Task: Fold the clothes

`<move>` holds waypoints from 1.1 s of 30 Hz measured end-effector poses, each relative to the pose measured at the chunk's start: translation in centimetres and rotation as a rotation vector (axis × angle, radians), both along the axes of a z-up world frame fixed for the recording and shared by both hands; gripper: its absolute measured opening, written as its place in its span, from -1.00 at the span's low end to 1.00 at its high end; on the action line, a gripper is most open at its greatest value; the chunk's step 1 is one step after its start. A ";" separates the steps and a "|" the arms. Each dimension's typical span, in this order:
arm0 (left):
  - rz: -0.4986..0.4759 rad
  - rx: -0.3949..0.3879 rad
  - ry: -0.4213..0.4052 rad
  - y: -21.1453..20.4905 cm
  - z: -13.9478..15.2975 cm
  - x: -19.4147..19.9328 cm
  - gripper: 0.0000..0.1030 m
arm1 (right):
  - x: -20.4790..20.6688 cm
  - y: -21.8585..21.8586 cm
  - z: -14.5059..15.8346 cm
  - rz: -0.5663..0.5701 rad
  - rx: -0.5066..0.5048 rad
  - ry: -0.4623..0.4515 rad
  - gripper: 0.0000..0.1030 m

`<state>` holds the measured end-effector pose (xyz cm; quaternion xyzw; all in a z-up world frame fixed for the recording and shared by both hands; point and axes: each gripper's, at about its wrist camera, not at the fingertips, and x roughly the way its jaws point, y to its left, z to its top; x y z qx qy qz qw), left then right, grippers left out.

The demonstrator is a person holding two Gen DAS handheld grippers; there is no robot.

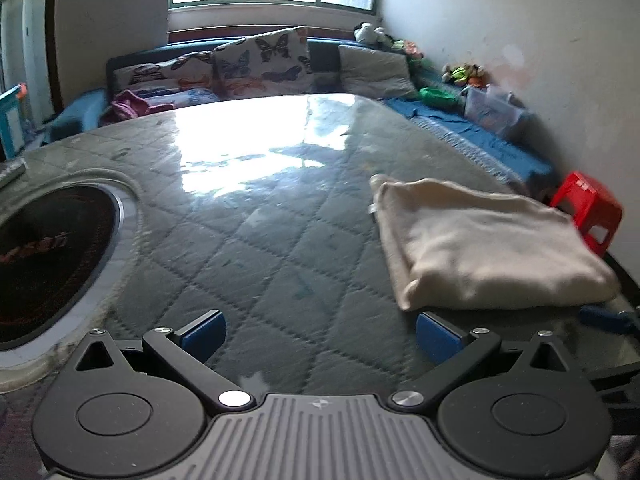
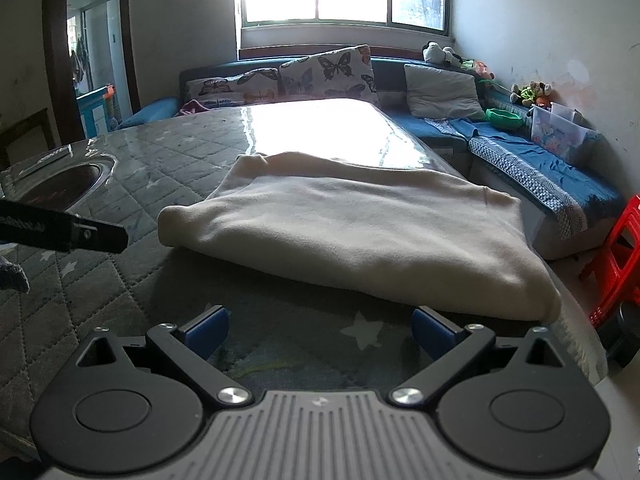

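A cream garment (image 1: pixel 484 240) lies folded into a thick rectangle on the quilted grey table cover (image 1: pixel 256 216). In the right wrist view the same cream garment (image 2: pixel 352 224) fills the middle, just beyond my right gripper (image 2: pixel 320 332), which is open with nothing between its blue pads. My left gripper (image 1: pixel 320 334) is open too, over bare cover, with the garment ahead and to its right. The tip of the left gripper (image 2: pixel 100 236) shows as a dark bar at the left of the right wrist view.
A round dark hotplate with a metal rim (image 1: pixel 48 256) is set into the table at the left. A red plastic stool (image 2: pixel 620 264) stands off the right edge. A blue sofa (image 2: pixel 540 160) with cushions, toys and a clear box runs behind and to the right.
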<state>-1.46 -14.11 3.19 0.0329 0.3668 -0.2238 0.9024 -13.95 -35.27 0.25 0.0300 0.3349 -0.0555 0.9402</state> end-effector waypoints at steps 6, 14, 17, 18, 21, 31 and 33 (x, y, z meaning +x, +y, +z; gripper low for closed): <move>-0.011 -0.008 -0.013 -0.6 0.5 -0.2 1.00 | 0.0 0.0 -0.1 -0.003 0.005 0.001 0.95; -0.007 -0.005 -0.025 -0.8 0.6 0.1 1.00 | 0.4 -0.1 -0.2 -0.009 0.012 0.005 0.95; 0.001 0.002 -0.018 -0.6 0.3 0.3 1.00 | 0.6 -0.1 -0.3 -0.013 0.013 0.005 0.96; 0.004 0.007 -0.014 -0.6 0.2 0.5 1.00 | 0.6 -0.1 -0.3 -0.014 0.013 0.005 0.97; 0.011 0.016 -0.008 -0.6 -0.1 0.6 1.00 | 0.8 -0.2 -0.4 -0.019 0.016 0.003 0.97; -0.012 0.032 0.008 -1.4 -0.8 0.7 1.00 | 1.6 -0.3 -0.5 -0.042 0.019 -0.006 1.00; -0.012 0.032 0.008 -1.5 -0.8 0.7 1.00 | 1.7 -0.3 -0.5 -0.045 0.019 -0.007 1.00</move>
